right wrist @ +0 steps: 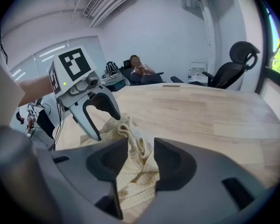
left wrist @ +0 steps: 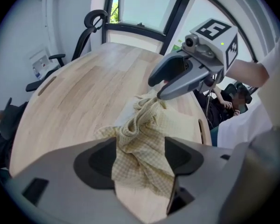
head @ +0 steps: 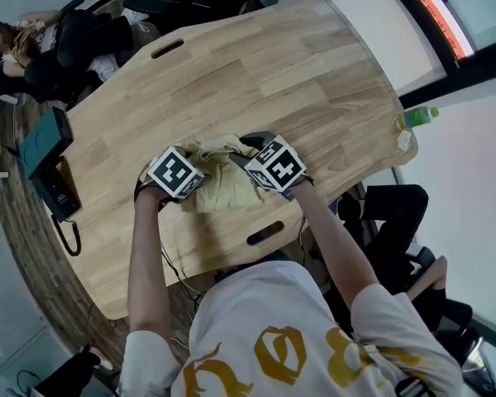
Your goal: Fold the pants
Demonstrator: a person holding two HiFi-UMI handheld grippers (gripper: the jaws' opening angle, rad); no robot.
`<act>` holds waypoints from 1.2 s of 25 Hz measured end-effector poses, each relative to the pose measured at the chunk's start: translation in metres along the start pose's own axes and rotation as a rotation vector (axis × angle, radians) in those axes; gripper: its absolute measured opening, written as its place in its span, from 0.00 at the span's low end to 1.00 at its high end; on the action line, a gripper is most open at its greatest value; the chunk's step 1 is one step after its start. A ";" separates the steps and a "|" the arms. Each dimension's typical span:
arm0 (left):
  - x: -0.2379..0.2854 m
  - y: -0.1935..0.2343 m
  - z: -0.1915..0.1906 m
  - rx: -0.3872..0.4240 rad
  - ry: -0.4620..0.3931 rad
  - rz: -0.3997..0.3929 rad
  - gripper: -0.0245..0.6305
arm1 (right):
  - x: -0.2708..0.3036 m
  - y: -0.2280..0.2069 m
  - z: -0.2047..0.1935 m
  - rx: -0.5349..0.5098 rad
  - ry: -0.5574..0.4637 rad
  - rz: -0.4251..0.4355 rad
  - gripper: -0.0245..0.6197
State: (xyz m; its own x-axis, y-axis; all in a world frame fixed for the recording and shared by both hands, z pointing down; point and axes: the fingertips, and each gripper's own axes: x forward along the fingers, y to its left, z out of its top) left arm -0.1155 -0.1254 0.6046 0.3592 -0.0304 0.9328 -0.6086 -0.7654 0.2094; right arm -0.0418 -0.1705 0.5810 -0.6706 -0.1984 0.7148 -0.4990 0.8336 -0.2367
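Observation:
The pants (head: pixel 221 182) are a bunched heap of pale yellow checked cloth on the wooden table (head: pixel 231 81), near its front edge. My left gripper (head: pixel 184 184) stands over the heap's left side, my right gripper (head: pixel 260 172) over its right. In the left gripper view, the left gripper (left wrist: pixel 140 162) has its jaws wide apart with the pants (left wrist: pixel 142 143) lying loose between them. The right gripper (left wrist: pixel 157 90) hovers at the heap's far peak. In the right gripper view, the right gripper (right wrist: pixel 140 160) is open with the pants (right wrist: pixel 135 167) filling the gap. The left gripper (right wrist: pixel 106 125) is spread above the cloth.
Cut-out slots sit at the table's front edge (head: pixel 264 233) and far left (head: pixel 167 48). A green bottle (head: pixel 422 116) stands at the right corner. A dark tablet (head: pixel 45 139) and a corded phone (head: pixel 58 193) lie at the left. Office chairs (right wrist: pixel 233 69) and a seated person (head: pixel 16 44) are beyond.

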 end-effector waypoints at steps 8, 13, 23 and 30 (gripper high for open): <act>-0.029 -0.013 0.010 0.021 -0.154 0.065 0.50 | -0.023 0.026 0.006 0.076 -0.090 -0.031 0.30; -0.053 -0.019 0.018 -0.014 -0.296 0.130 0.17 | -0.042 0.036 0.011 0.132 -0.170 -0.084 0.20; -0.095 -0.014 -0.003 -0.239 -0.555 0.392 0.05 | -0.070 0.055 0.006 0.168 -0.246 -0.234 0.05; -0.115 -0.036 -0.028 -0.406 -0.728 0.438 0.05 | -0.109 0.065 0.001 0.219 -0.377 -0.360 0.05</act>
State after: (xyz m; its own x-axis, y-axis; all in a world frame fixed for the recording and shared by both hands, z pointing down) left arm -0.1550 -0.0769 0.4978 0.3101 -0.7616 0.5690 -0.9451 -0.3118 0.0977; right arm -0.0016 -0.0951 0.4876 -0.5668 -0.6542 0.5007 -0.8076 0.5613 -0.1809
